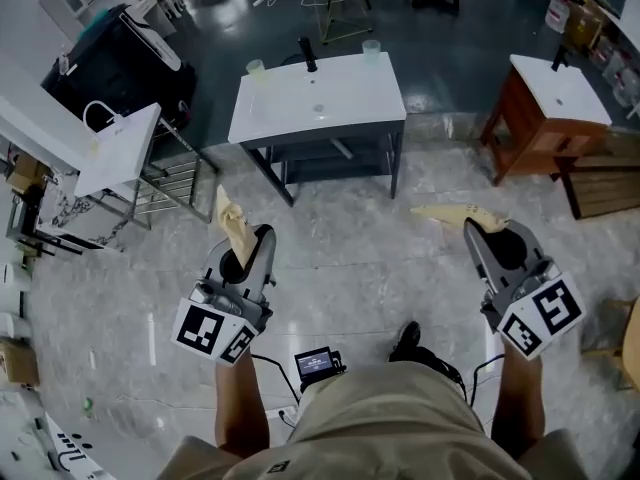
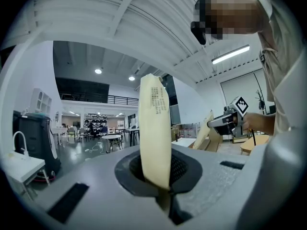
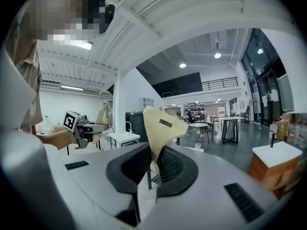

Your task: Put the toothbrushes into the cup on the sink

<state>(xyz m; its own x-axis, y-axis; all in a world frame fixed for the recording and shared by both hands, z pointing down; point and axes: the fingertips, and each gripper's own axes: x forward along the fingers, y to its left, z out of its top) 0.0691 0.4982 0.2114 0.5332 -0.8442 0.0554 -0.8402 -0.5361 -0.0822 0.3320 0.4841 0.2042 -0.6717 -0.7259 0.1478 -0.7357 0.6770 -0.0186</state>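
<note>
packet (image 2: 154, 133) print: unreadable | cups (image 1: 256, 67): too small, contents unclear | person (image 1: 390, 418): cut off below

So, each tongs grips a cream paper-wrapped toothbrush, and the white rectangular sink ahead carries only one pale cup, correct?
No: the white rectangular sink carries two pale cups, one on each side of the black tap; the head view shows it. The left tongs and right tongs each do grip a cream paper-wrapped toothbrush.

The white sink (image 1: 300, 118) bears a faucet (image 1: 308, 54) between two cups (image 1: 256, 67).
</note>
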